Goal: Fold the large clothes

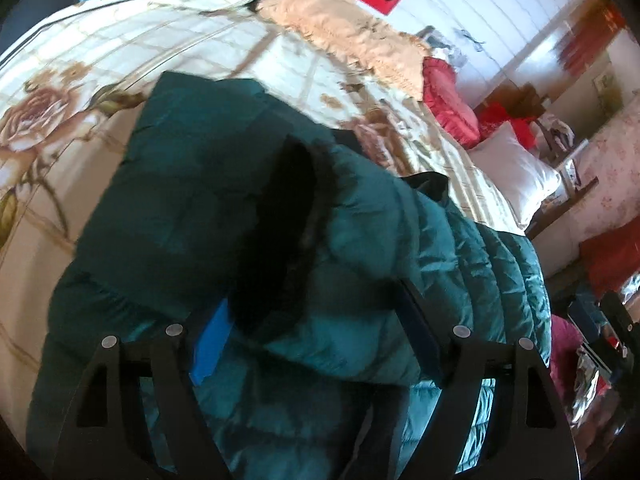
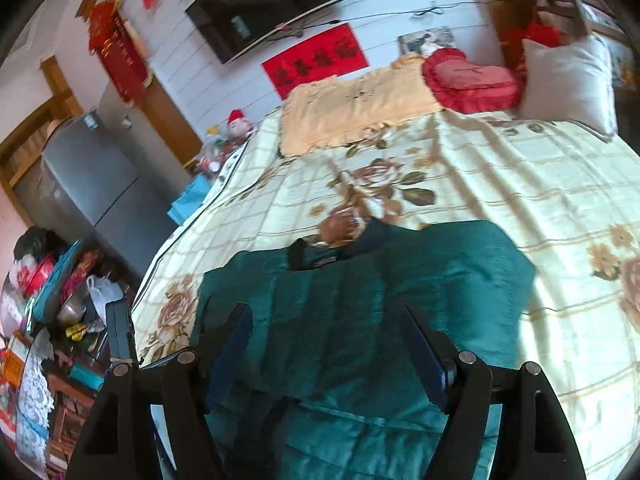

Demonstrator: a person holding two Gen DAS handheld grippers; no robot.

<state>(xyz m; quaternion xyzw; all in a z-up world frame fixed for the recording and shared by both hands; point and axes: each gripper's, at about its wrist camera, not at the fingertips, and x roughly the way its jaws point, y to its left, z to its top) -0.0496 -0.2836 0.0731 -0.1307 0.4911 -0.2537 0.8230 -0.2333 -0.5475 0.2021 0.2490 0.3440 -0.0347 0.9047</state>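
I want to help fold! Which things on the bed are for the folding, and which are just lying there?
For the folding:
green puffer jacket
left gripper
right gripper

Just lying there:
red heart-shaped cushion
white pillow
peach blanket
floral bedspread
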